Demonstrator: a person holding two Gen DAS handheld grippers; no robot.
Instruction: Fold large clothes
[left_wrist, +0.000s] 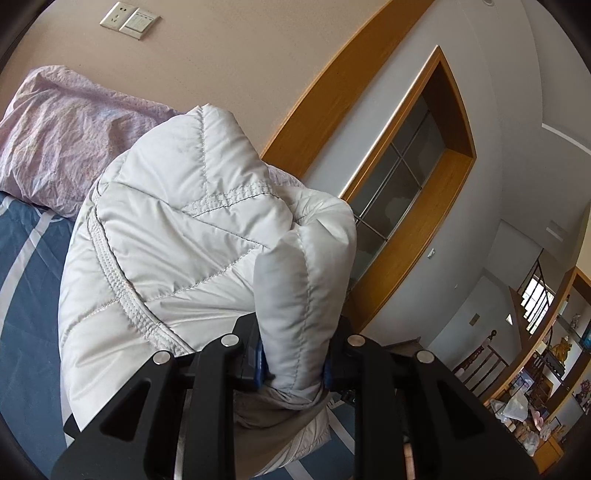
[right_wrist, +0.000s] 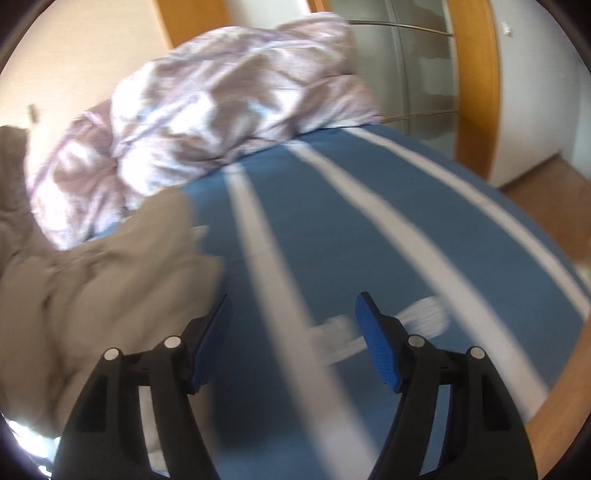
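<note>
Here, on the left, the left hand-held gripper (left_wrist: 293, 363) pinches a puffy fold of the white quilted down jacket (left_wrist: 177, 240) between its blue pads; the jacket bulges up in front of the camera, over the bed's blue sheet with white stripes (left_wrist: 26, 258). Behind it lies a crumpled pale lilac duvet (left_wrist: 70, 136) against the beige wall. To the right, the right hand-held gripper (right_wrist: 293, 332) hangs spread wide over the striped sheet with nothing between its pads, the jacket's grey-beige lining (right_wrist: 92, 273) bunched just beside its left finger.
</note>
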